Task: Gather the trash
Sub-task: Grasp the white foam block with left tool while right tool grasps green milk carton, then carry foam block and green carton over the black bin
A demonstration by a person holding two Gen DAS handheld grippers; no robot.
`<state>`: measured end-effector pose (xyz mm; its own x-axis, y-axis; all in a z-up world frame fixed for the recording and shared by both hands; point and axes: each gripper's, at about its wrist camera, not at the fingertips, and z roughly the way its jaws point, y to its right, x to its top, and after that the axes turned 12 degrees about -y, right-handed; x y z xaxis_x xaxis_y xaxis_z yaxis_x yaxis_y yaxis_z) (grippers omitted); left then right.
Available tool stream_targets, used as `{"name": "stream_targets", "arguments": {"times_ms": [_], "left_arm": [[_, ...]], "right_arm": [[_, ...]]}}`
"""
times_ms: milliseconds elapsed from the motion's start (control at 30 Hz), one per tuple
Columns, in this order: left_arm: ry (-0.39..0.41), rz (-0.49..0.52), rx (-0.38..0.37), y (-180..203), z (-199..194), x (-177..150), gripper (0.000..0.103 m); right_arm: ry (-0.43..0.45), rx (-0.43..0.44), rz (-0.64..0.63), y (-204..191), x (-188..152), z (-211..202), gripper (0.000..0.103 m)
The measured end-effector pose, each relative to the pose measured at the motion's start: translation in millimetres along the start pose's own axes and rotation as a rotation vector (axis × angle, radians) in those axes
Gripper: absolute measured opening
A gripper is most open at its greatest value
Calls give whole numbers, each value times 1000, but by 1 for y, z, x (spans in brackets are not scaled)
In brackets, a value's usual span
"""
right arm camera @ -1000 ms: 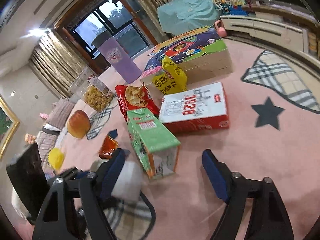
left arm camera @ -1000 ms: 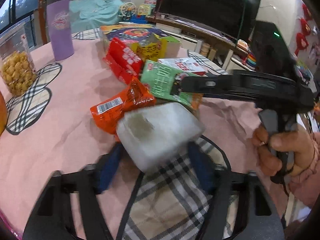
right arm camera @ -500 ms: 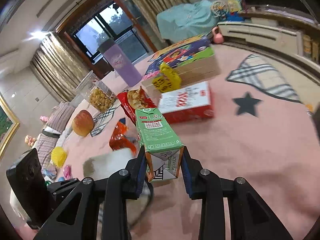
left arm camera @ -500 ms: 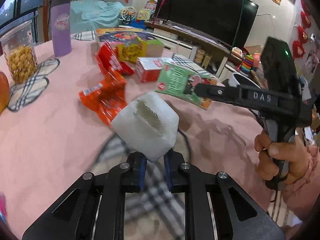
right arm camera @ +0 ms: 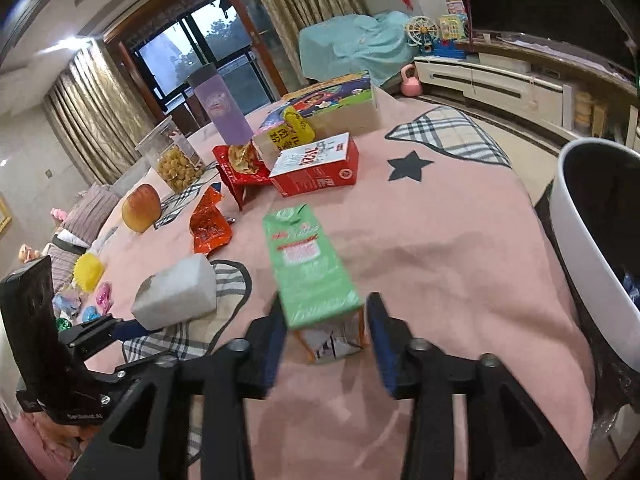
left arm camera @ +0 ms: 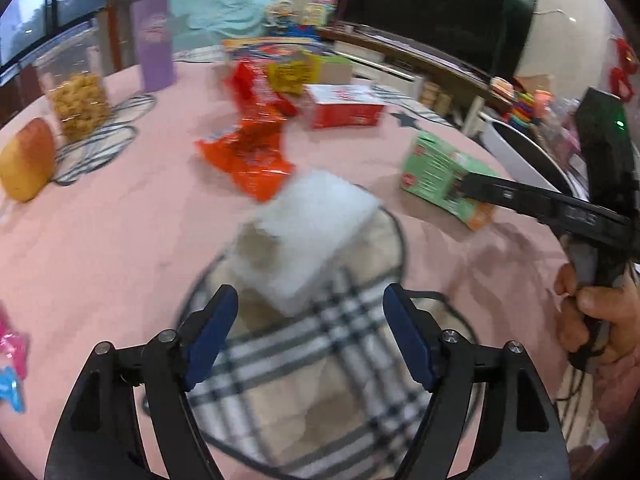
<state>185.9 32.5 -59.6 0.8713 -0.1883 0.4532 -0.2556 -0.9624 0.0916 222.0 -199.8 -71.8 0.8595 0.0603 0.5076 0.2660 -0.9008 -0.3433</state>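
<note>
The left gripper (left arm camera: 308, 332) has its jaws spread wide, gripping nothing; the white foam block (left arm camera: 308, 240) sits just ahead of the blue pads on the plaid patch of the pink tablecloth (left arm camera: 120, 240). The right gripper (right arm camera: 324, 340) also stands spread, its fingers flanking the near end of the green carton (right arm camera: 310, 268) without visibly pinching it; the carton lies on the cloth. The step in hand looks like picking up trash. Next, each gripper likely needs to close on its item, then carry it toward the white bin (right arm camera: 588, 248) at the table's right edge.
</note>
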Motion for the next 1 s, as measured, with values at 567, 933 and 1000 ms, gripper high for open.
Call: {"name": "stream_targets", "arguments": {"times_ms": [567, 933, 1000], "left_arm": [[26, 61, 48, 11, 11, 19, 58], [66, 37, -49, 51, -7, 19, 57], [72, 63, -63, 68, -8, 21, 57]], "right_arm": [[-31, -59, -20, -10, 5, 14, 35], [50, -45, 71, 16, -16, -34, 34], [58, -48, 93, 24, -21, -43, 34]]}}
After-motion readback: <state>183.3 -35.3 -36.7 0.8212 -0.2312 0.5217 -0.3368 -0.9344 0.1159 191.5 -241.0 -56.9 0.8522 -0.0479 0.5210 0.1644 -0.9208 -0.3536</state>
